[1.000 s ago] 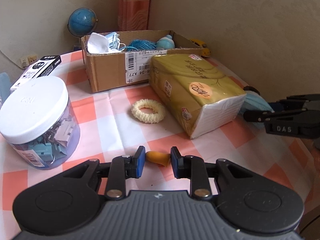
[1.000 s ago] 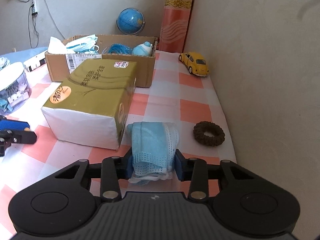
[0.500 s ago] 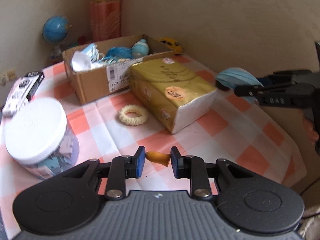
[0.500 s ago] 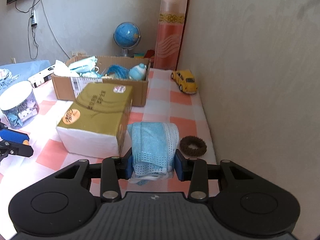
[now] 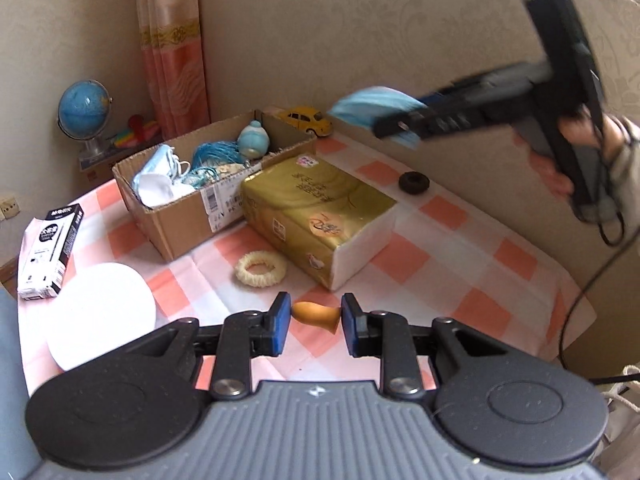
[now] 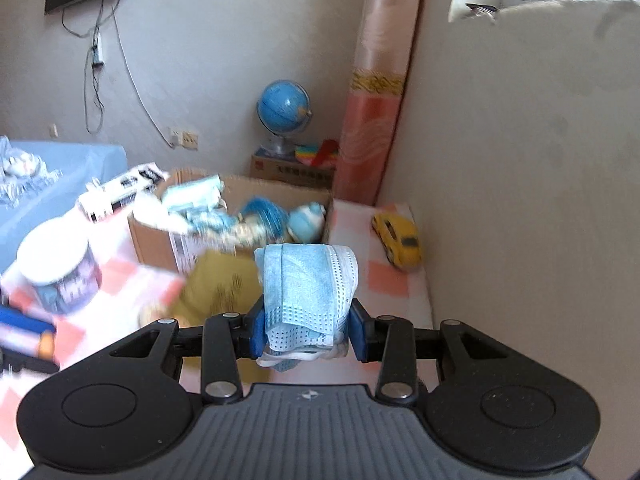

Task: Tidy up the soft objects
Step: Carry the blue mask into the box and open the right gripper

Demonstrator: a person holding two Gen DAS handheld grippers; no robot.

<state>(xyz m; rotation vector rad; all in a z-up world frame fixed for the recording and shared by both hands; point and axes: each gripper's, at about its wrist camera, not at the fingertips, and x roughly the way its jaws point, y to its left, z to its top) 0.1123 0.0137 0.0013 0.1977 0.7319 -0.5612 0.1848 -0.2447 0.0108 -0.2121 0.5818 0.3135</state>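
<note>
My right gripper is shut on a folded blue face mask and holds it high above the table, short of the open cardboard box. From the left wrist view the mask hangs in the air to the right of the box, which holds masks, blue yarn and a small blue plush. My left gripper is shut on a small orange soft piece, raised over the checked cloth. A cream scrunchie and a dark scrunchie lie on the cloth.
A gold tissue pack lies in front of the box. A white-lidded jar, a black-and-white carton, a yellow toy car and a globe stand around. A wall runs along the right side.
Both grippers have risen, so the table looks farther away. The right gripper has carried the mask up and towards the box. The left still holds the orange piece.
</note>
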